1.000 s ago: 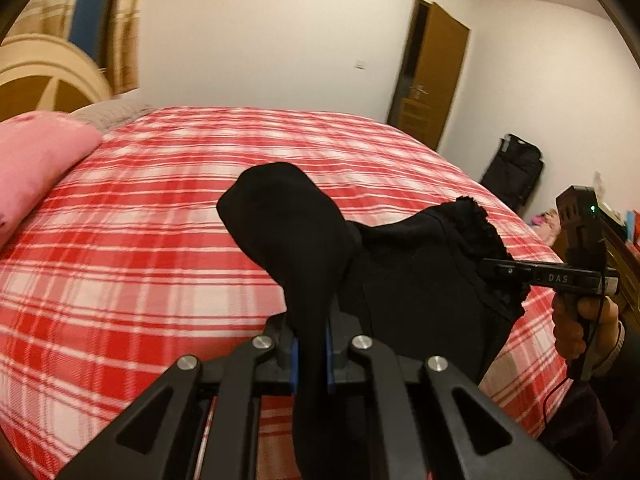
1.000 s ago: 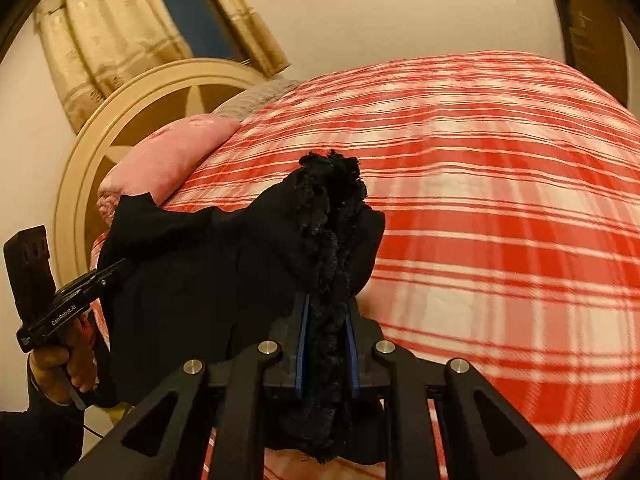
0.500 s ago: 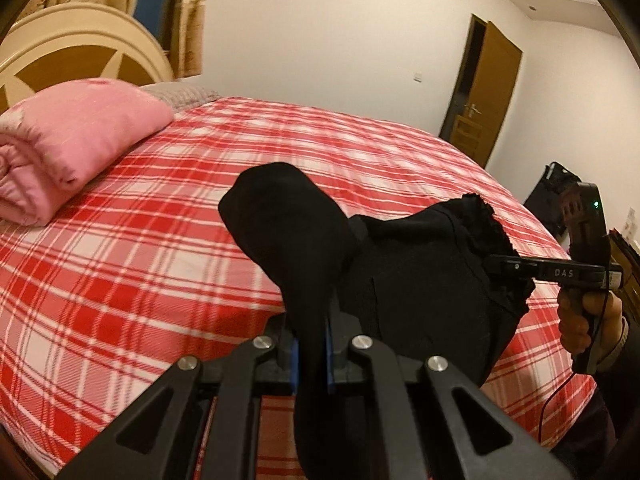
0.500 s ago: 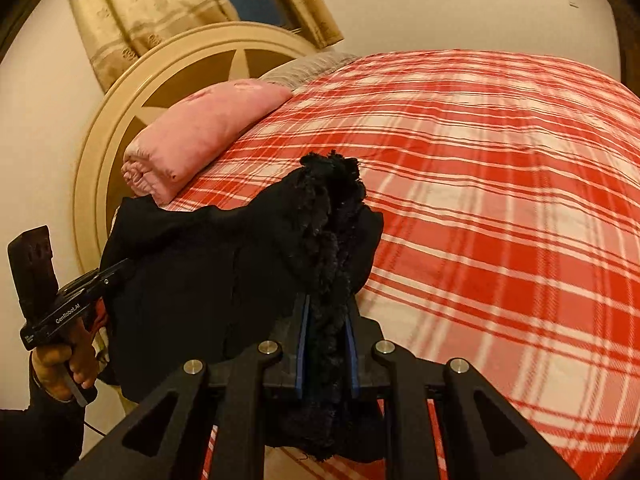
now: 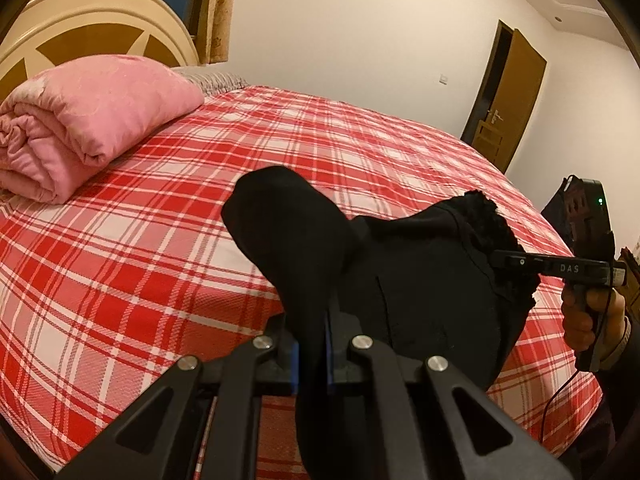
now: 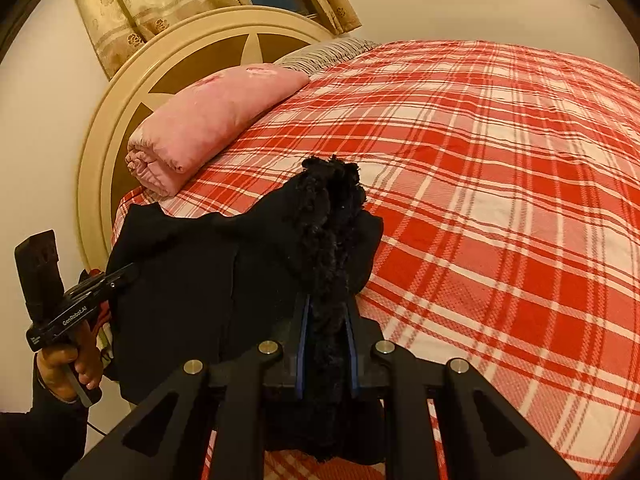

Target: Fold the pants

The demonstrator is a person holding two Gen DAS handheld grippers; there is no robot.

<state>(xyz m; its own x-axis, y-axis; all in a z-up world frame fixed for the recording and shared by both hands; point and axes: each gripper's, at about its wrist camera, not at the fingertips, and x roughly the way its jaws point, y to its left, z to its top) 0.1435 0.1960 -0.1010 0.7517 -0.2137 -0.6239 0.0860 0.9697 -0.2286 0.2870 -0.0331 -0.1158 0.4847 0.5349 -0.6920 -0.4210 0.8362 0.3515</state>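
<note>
Left wrist: pants (image 5: 420, 292) stretched between both clamping grippers.

You can read two markings, each on a gripper's side. The right gripper (image 5: 506, 261), beside the black pants (image 5: 420, 280), carries "DAS". The left gripper (image 6: 120, 276), at the pants' other edge, shows "GenRobot.AI". Its small lower label is unreadable.
</note>
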